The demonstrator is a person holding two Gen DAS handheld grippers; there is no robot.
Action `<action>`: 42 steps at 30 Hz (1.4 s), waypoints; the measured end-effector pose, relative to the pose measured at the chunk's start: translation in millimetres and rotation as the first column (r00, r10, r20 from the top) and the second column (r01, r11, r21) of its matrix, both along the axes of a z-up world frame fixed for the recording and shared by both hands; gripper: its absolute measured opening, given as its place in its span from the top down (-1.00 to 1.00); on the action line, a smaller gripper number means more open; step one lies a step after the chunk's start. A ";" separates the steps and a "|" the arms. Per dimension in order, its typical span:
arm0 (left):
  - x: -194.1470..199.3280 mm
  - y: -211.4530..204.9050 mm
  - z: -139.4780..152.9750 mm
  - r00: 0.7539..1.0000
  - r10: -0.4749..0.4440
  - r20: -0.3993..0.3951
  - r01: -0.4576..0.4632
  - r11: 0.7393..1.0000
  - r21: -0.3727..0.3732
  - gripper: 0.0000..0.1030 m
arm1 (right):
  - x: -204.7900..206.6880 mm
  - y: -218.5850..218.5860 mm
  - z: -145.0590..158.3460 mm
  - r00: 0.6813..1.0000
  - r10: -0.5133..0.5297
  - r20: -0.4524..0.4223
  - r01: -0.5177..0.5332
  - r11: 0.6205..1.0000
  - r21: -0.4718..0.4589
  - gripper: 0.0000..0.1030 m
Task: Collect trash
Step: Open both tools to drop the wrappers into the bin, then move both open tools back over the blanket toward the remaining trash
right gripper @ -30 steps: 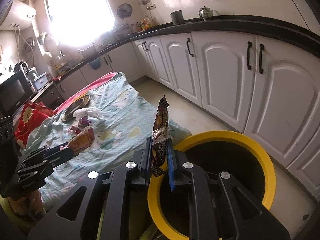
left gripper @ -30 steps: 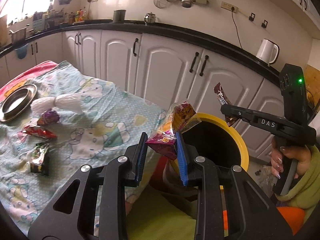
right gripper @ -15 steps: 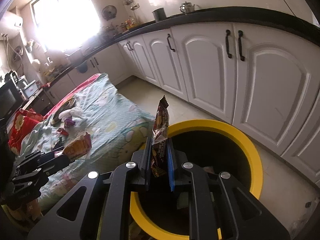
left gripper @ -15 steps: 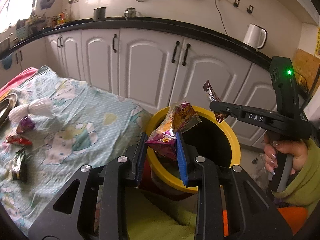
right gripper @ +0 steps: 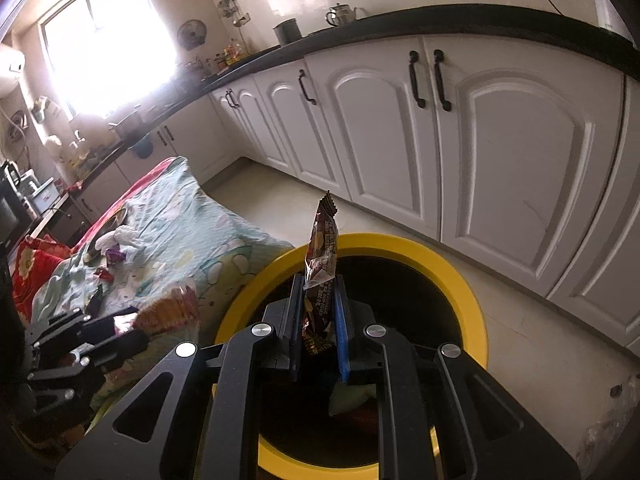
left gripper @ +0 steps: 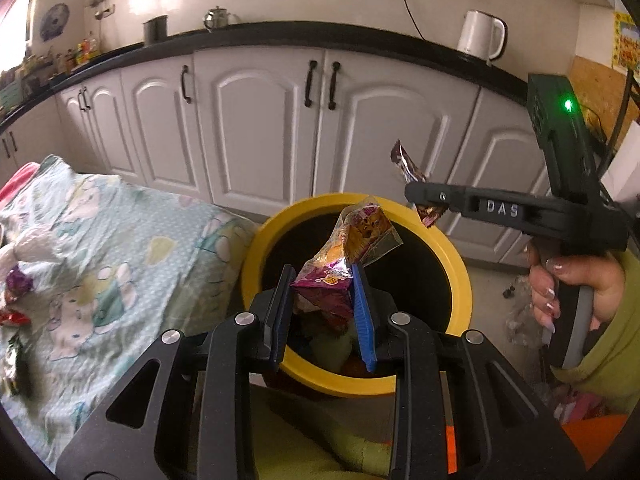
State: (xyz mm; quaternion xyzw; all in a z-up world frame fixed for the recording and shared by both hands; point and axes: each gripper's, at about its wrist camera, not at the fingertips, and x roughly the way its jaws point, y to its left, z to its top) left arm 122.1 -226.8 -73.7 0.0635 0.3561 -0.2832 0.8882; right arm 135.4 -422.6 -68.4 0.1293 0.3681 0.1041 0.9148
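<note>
clearly both wrappers are light, crinkly, slippery film: the left gripper point(left gripper: 322, 308) pinches a purple snack wrapper point(left gripper: 328, 292), the right gripper point(right gripper: 318, 320) a brown wrapper point(right gripper: 322, 256), both over the yellow bin point(left gripper: 460, 280); grip mid-body

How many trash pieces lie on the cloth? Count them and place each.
4, in a line: white wad farthest, then purple wrapper, red wrapper, and dark wrapper nearest. More may be hidden.
</note>
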 end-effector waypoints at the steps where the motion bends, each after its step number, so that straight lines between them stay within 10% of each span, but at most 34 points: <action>1: 0.4 -2.8 -2.6 1.000 -0.009 -0.005 0.009 1.000 0.005 0.58 | 0.3 -2.6 -1.3 1.000 -0.004 -0.002 0.004 1.000 0.002 0.73; 21: 5.1 -30.3 -26.0 0.995 -0.082 -0.054 0.084 0.996 0.043 0.57 | 6.3 -17.1 -14.1 0.999 -0.039 -0.034 0.040 0.998 0.038 0.72; 34: 7.1 1.4 -19.0 0.997 0.024 -0.069 -0.025 1.000 -0.011 -0.64 | 3.8 -21.3 -5.9 0.997 -0.069 -0.014 0.070 0.997 0.041 0.12; 42: 5.5 41.2 -2.5 0.988 0.148 -0.032 -0.149 0.988 -0.046 -0.78 | 1.3 -9.6 2.4 0.999 -0.048 -0.001 0.048 0.998 0.036 0.03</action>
